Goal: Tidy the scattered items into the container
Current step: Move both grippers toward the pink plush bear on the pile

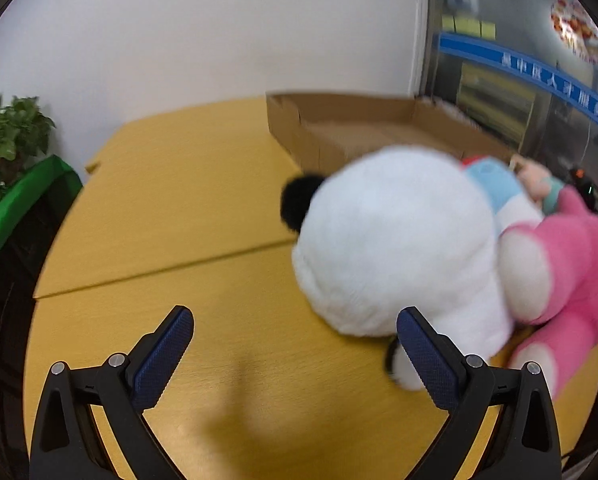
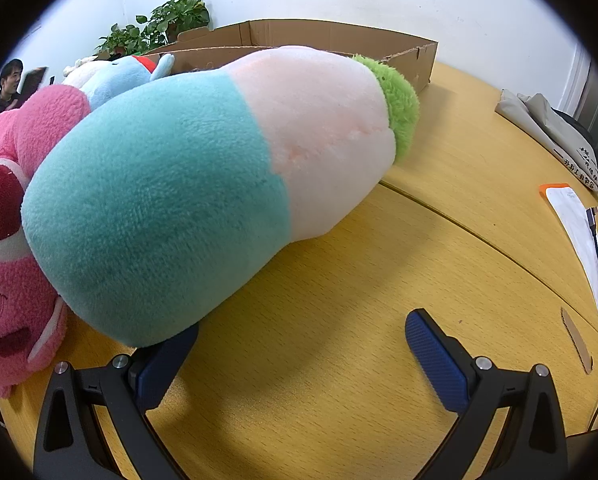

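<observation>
Left gripper point(image 1: 295, 334) jaws spread, empty, white plush point(image 1: 395, 240) just beside. Right gripper point(image 2: 301, 340) jaws spread, empty, teal-pink plush point(image 2: 203, 184) against left finger. Cardboard box point(image 2: 339, 38) at table point(image 2: 339, 360) far edge. Blue banner point(image 1: 539, 76) lettering blurred, unreadable.

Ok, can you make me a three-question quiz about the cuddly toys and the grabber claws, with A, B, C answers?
1. Where is the cardboard box?
A. Behind the toys
B. Under the table
C. On a chair

2. What colour is the tuft on the long teal and pale pink plush?
A. Orange
B. Green
C. Purple

3. How is the left gripper?
A. Shut on the white plush
B. Shut on nothing
C. Open

Answers:
1 A, it stands on the yellow table beyond the toys.
2 B, the fuzzy end is green.
3 C, its fingers are wide apart beside the white plush.
</observation>
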A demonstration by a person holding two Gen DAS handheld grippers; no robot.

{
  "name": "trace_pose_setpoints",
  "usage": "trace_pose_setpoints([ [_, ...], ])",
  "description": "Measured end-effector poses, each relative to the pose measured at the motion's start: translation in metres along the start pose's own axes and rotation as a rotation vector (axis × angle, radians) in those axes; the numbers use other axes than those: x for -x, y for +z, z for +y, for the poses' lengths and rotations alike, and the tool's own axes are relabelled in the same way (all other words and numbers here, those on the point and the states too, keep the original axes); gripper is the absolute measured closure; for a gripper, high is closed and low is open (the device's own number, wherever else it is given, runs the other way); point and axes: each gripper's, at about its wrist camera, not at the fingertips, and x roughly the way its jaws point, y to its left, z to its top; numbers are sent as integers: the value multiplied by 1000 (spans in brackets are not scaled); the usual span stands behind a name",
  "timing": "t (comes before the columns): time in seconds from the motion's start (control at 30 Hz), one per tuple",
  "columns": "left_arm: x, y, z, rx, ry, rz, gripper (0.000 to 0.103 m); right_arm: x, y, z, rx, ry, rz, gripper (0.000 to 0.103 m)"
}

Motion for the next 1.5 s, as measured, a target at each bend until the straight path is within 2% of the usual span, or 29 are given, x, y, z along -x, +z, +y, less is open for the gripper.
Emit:
trace_pose_setpoints([
  [0.13, 44, 2, -32, -12, 25, -76, 0, 0, 0, 0, 0, 0, 0, 0],
  [0.23, 58, -1, -56, -10, -10, -112, 0, 0, 0, 0, -8, -3, 0, 0],
  [0.37, 43, 0, -86, 14, -91, -92, 0, 0, 1, 1, -22, -15, 0, 0],
  [0.43, 35, -1, -94, 12, -85, -86, 0, 0, 1, 1, -22, -15, 0, 0],
  [0.6, 31, 1, -113, 59, 10, -86, 0, -1, 2, 3, -49, -38, 1, 0],
  [0.67, 38, 0, -118, 87, 114, -104, 0, 1, 0, 5, -69, -52, 11, 0],
  [0.73, 41, 0, -120, 125, 223, -82, 0, 11, -4, 12, -90, -94, 11, 0],
  [0.8, 42, -2, -119, 149, 255, -60, 0, 34, -9, 26, -88, -159, -28, 0],
  [0.83, 44, -4, -119, 166, 245, -55, 0, 54, -12, 35, -92, -201, -68, 0],
  [0.93, 51, -9, -123, 192, 192, -57, 0, 105, -19, 58, -130, -250, -193, 0],
  [1.03, 57, -10, -140, 156, 171, -50, 0, 158, -24, 88, -172, -297, -323, 0],
  [1.17, 66, -9, -163, 120, 98, -59, 0, 199, -25, 135, -228, -296, -431, 0],
  [1.33, 69, -6, -192, 101, 20, -64, 0, 200, -17, 187, -316, -279, -489, 0],
  [1.5, 64, -5, -213, 73, 5, -43, 0, 175, -12, 213, -417, -232, -448, 0],
])
